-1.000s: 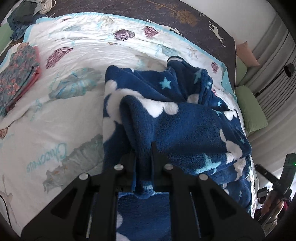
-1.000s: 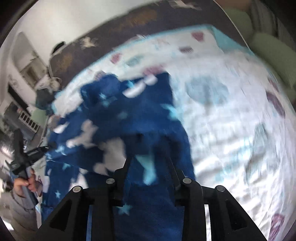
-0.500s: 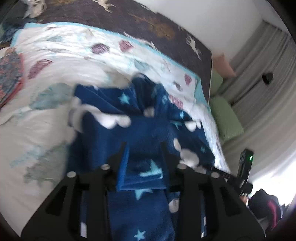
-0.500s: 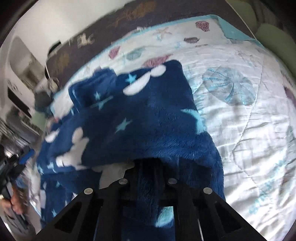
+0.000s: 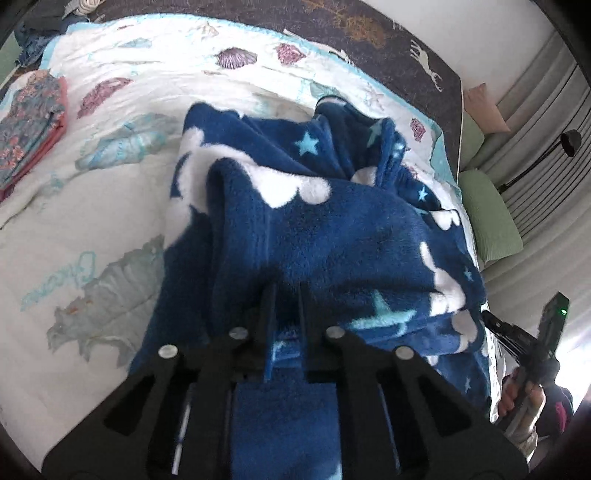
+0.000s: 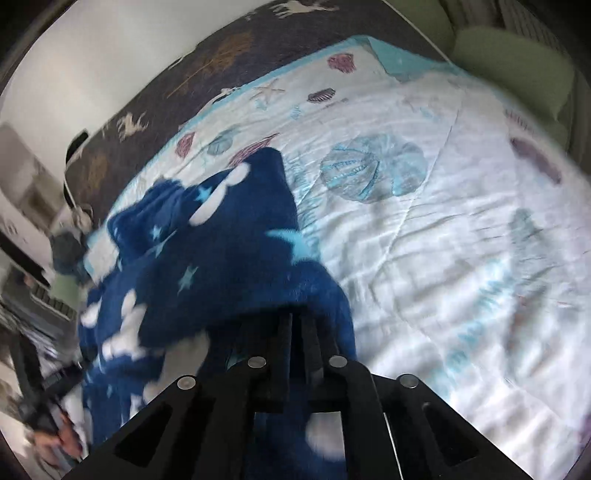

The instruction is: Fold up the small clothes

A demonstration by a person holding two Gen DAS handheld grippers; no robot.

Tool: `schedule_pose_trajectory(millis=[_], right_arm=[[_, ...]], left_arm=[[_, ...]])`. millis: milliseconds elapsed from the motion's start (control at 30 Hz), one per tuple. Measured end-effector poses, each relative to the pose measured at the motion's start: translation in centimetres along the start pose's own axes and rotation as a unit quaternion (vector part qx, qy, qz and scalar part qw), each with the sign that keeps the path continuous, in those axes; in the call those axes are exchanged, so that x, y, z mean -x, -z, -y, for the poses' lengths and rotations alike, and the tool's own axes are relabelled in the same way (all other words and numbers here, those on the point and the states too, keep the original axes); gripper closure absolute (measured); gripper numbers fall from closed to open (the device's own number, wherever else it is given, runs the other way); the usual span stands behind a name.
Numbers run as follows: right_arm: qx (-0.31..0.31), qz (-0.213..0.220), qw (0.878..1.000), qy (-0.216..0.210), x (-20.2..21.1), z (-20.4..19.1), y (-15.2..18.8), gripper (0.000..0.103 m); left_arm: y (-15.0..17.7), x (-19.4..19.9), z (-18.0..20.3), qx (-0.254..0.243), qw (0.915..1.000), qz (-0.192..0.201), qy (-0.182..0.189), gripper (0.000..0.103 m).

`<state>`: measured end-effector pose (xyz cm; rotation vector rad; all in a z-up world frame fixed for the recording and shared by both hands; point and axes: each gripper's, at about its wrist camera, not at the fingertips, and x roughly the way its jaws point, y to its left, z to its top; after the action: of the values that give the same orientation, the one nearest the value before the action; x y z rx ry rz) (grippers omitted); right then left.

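A dark blue fleece garment (image 5: 332, 240) with white clouds and light blue stars lies bunched on the white seashell quilt (image 5: 92, 206). My left gripper (image 5: 284, 291) is closing its jaws, and a fold of the fleece sits pinched between the fingers. In the right wrist view the same garment (image 6: 229, 258) drapes over my right gripper (image 6: 297, 317), whose fingers stand close together with fleece caught between them. Fabric hides the fingertips of both grippers. The picture is blurred in the right wrist view.
A folded floral pile (image 5: 29, 122) lies at the quilt's left edge. Green pillows (image 5: 487, 218) sit off the bed's right side, and a dark deer-print cover (image 5: 369, 33) runs along the far edge. A person's hand (image 5: 524, 398) holds the other gripper at lower right.
The left jaws opened, regripped and narrowed again on a fleece fold. The right jaws narrowed on the fleece, and the right gripper dropped and rolled, dragging the garment's edge.
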<state>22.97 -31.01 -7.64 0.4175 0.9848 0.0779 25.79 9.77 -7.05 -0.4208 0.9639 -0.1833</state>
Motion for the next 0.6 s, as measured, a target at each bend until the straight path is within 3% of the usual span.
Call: schedule_pose_trajectory(millis=[33, 133, 233, 333, 400, 433, 467, 500, 533, 600], right_arm=[[0.009, 0.004, 1.0, -0.003, 0.9, -0.5, 0.1, 0.096], [0.045, 0.031, 0.998, -0.024, 3.3, -2.9, -0.6, 0.095], [0.095, 0.045, 0.993, -0.045, 3.4, -6.3, -1.6, 0.084], [0.119, 0.029, 0.991, -0.055, 0.7, -8.7, -2.6, 0.066], [0.122, 0.008, 0.992, -0.014, -2.4, -8.5, -2.9, 0.061], [0.108, -0.012, 0.994, 0.019, -4.3, -7.4, -2.9, 0.064], [0.079, -0.033, 0.996, -0.001, -6.2, -5.5, -2.6, 0.066], [0.063, -0.019, 0.997, -0.034, -6.7, -4.4, -2.2, 0.066], [0.057, 0.01, 0.996, -0.067, -6.3, -3.3, -1.7, 0.07], [0.044, 0.014, 0.996, -0.079, -5.9, -2.8, -1.4, 0.07]], left_arm=[[-0.1, 0.7, 0.3, -0.001, 1.0, 0.007, 0.003, 0.082], [-0.7, 2.2, 2.3, -0.03, 0.9988, 0.036, 0.017, 0.081], [-1.8, 2.3, 5.2, -0.071, 0.996, 0.053, 0.012, 0.08], [-2.6, -0.8, 5.1, -0.073, 0.997, 0.019, -0.019, 0.08], [-2.6, -3.7, 3.0, -0.055, 0.9958, -0.018, -0.071, 0.082], [-2.4, -4.8, 1.3, -0.041, 0.9977, -0.023, -0.048, 0.085], [-2.2, -4.8, 0.3, -0.036, 0.9991, -0.009, -0.019, 0.085], [-2.0, -4.6, -0.3, -0.04, 0.9992, -0.004, -0.002, 0.089], [-2.0, -4.4, -0.7, -0.042, 0.9991, -0.003, 0.007, 0.091], [-1.7, -4.3, -0.7, -0.047, 0.9988, 0.007, 0.008, 0.091]])
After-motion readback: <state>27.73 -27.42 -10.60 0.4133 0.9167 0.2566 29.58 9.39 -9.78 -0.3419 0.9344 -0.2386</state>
